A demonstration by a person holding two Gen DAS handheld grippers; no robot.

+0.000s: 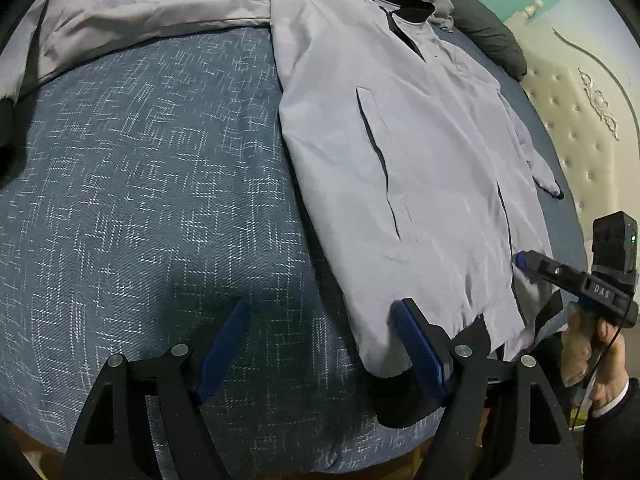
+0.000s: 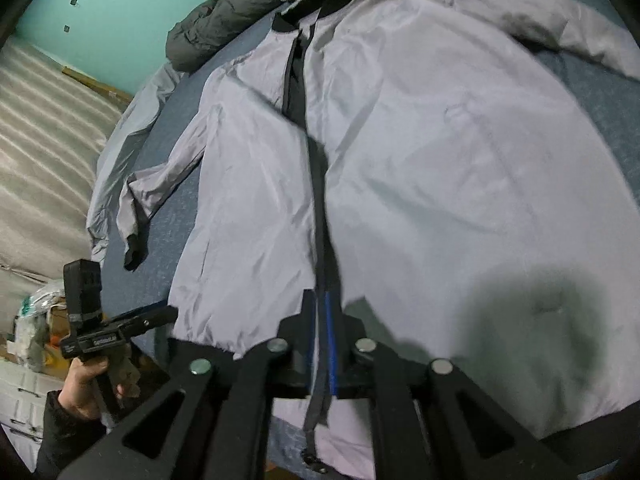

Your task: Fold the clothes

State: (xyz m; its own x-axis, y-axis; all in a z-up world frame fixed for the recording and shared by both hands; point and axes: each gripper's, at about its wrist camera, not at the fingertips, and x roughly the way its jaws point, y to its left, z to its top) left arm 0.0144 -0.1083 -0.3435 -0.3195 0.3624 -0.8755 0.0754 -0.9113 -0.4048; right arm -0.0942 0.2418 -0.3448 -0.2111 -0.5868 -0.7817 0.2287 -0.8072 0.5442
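Observation:
A light grey zip jacket (image 1: 400, 140) with black collar and hem lies front up on the blue patterned bedspread (image 1: 140, 200); it also fills the right wrist view (image 2: 440, 160). One sleeve (image 1: 140, 12) stretches out to the far left. My left gripper (image 1: 320, 340) is open and empty, its right finger at the jacket's lower hem corner. My right gripper (image 2: 322, 320) is shut on the jacket's dark zipper edge (image 2: 320, 220) near the hem. It also shows in the left wrist view (image 1: 522, 259) at the jacket's right hem.
A pile of dark and grey clothes (image 2: 224, 20) lies at the far end of the bed beyond the collar. A padded cream headboard (image 1: 580, 120) stands beside the bed. The bed's near edge (image 1: 280, 468) runs under my grippers. Boxes and clutter (image 2: 36, 332) sit on the floor.

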